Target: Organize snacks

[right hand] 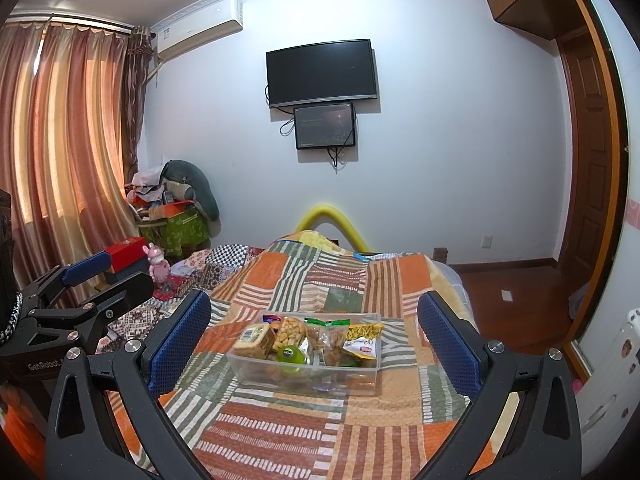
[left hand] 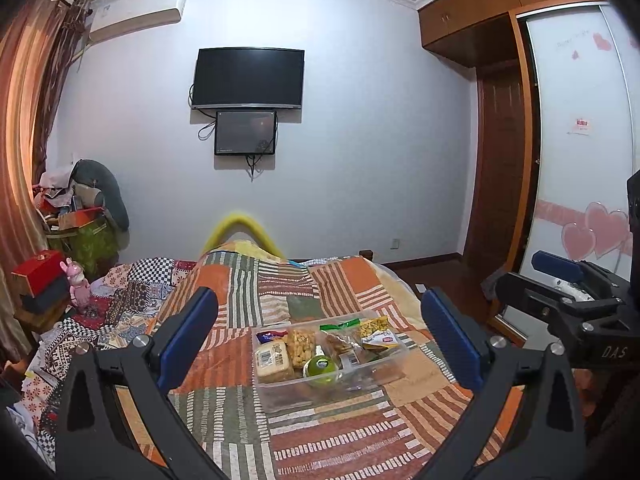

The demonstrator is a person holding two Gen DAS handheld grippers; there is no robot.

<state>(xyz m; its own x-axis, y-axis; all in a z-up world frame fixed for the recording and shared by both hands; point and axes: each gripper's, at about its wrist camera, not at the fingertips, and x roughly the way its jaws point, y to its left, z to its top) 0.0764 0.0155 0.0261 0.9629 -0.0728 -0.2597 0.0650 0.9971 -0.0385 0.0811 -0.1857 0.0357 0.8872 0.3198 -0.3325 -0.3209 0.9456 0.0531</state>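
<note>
Clear plastic bin (left hand: 376, 376) sits mid-bed on the patchwork quilt (left hand: 328, 436), snacks all inside: tan boxed pack with barcode (left hand: 273, 361) at the left end, peanut bag (left hand: 301, 345) next to it, green-lidded round cup (left hand: 321, 366) at front centre, green-topped nut bag (left hand: 338, 334), yellow chip packet (left hand: 374, 326) at the right end. Judgement: bags are light, crinkly and slippery, so pinch at the sealed top edge; the boxed pack is stiffer, so grip across its narrow sides; the cup is round and may roll, so take it across the lid. The bin is thin-walled and may slide on the soft quilt if pushed. Left gripper (left hand: 320, 340) has jaws spread wide, holding nothing, hovering short of the bin; right gripper (right hand: 314, 338) is the same, wide apart and empty, bin between its fingers in view but not touching. Each gripper shows at the edge of the other's view. Wall TV (left hand: 248, 79) is behind; curtains (right hand: 60, 128) to the left.
</note>
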